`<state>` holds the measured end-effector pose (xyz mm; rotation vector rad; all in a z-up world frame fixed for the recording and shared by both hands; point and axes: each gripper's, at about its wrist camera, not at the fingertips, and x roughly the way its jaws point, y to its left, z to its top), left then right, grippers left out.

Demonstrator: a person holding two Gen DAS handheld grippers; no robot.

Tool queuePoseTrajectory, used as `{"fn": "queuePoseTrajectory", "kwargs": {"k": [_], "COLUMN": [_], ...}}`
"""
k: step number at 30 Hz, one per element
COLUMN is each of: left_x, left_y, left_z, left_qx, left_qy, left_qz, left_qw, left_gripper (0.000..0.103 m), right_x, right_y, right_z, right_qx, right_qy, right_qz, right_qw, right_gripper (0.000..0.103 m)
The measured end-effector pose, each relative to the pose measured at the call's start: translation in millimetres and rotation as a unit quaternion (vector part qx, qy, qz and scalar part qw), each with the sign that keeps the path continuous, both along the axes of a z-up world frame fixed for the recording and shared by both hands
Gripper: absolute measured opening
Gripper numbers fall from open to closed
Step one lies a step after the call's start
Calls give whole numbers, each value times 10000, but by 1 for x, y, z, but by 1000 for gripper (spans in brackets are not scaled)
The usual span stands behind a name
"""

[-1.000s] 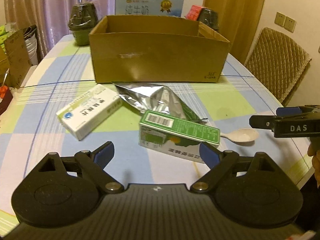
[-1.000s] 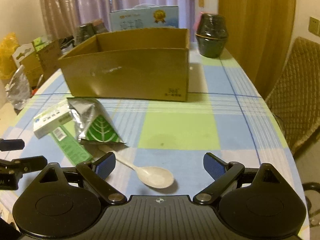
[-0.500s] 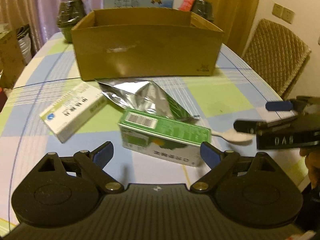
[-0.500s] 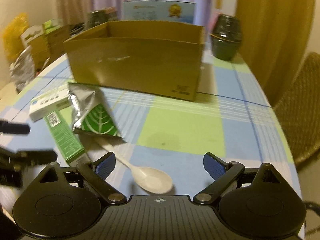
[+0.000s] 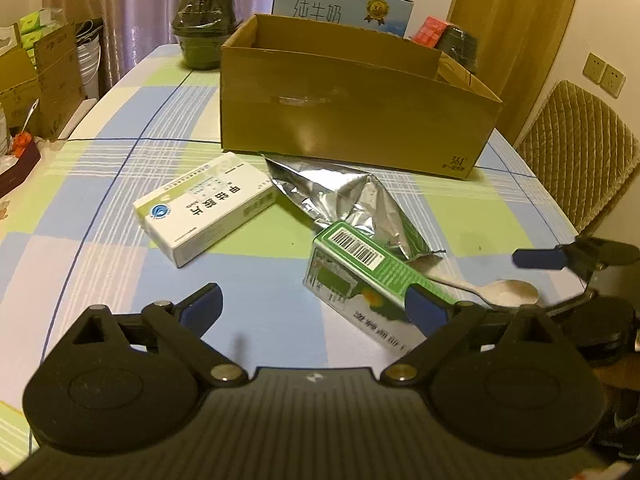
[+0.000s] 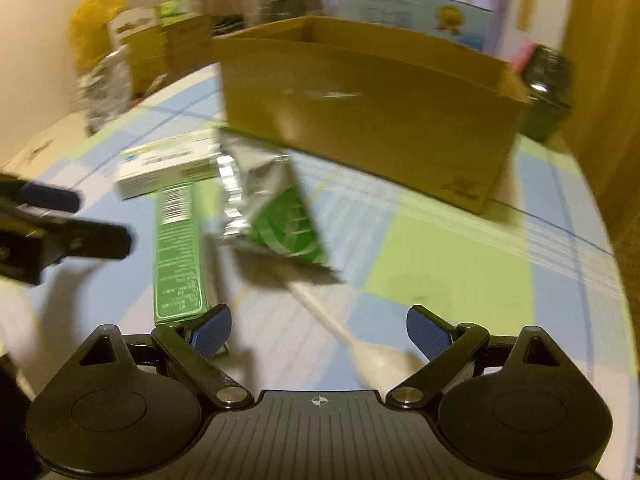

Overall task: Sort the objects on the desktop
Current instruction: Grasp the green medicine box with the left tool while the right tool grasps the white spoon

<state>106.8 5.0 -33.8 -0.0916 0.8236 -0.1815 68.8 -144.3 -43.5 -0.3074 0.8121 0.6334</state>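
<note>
An open cardboard box [image 5: 352,108] stands at mid-table. In front of it lie a white medicine box [image 5: 204,208], a silver foil pouch [image 5: 348,204], a green carton [image 5: 360,276] and a pale plastic spoon [image 5: 504,292]. My left gripper [image 5: 312,306] is open above bare cloth, its right finger over the green carton's near corner. My right gripper [image 6: 320,332] is open too, low over the spoon [image 6: 360,352], whose bowl lies between the fingers. The right wrist view is blurred; it shows the green carton [image 6: 178,256], the pouch [image 6: 276,208] and the cardboard box [image 6: 368,108].
Dark green pots [image 5: 206,28] and a blue milk carton [image 5: 340,4] stand behind the box. A padded chair [image 5: 580,160] is at the right table edge. Cardboard cartons [image 5: 40,76] sit off the table's left. The checked tablecloth [image 5: 120,280] covers the table.
The left wrist view has swung left, shifting the objects right. The right gripper has dropped forward and left over the spoon, its view blurring. Both grippers stay open.
</note>
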Motion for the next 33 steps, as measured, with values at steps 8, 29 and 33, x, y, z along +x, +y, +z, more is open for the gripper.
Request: {"fn": "queuePoseTrajectory", "kwargs": {"k": [8,29,33], "left_x": [-7,-4,1], "left_y": [-7,-26,-24], "left_z": [-4,-23,-24], "left_qx": [-209,934,766], "left_qy": [118,267,315], "left_qz": [-358,-779,-788], "left_qw": [9991,9922,9934], "left_gripper": [96,28,25], "right_x": [-26,7,10], "right_y": [19,-59,-67], "right_z": [-5,0,-8], "right_qx": [-252,-284,-319], "right_qy": [-40,-80,-153], "right_qz": [871,-841,-492], "right_qw": [9959,9960,9982], "right_gripper": [92,92,92]}}
